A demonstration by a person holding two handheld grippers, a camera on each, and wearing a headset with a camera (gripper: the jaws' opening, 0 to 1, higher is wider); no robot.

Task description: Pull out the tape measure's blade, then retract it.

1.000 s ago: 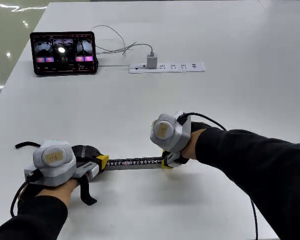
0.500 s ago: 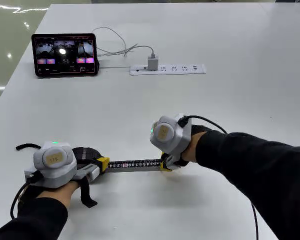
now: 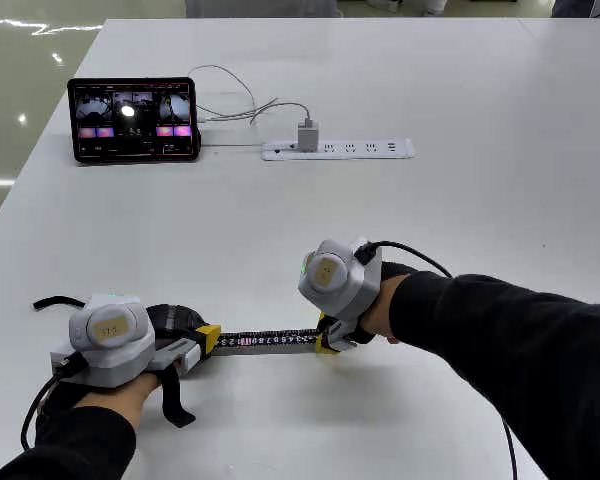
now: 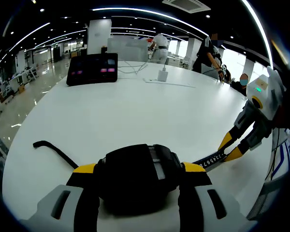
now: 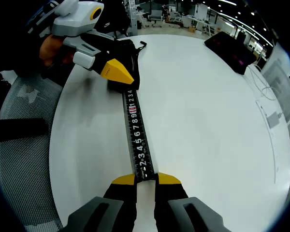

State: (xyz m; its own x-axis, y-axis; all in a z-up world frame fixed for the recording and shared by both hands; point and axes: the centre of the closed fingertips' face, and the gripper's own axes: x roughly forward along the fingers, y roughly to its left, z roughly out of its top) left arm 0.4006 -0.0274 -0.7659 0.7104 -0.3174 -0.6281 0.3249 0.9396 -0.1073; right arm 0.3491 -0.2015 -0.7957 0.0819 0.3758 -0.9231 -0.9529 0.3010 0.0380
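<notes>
The tape measure (image 3: pixel 173 321) sits at about 8 o'clock on the white table (image 3: pixel 400 240) in the head view, its black case clamped by the left gripper (image 3: pixel 206 338). The blade (image 3: pixel 270 339) lies flat, running toward 3 o'clock to the right gripper (image 3: pixel 327 345), which appears pinched onto the blade's tip.

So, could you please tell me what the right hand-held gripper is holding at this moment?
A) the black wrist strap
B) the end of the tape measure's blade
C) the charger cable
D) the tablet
B: the right hand-held gripper is closed on the tip of the blade, which runs back to the tape measure case clamped in the left hand-held gripper.
</notes>
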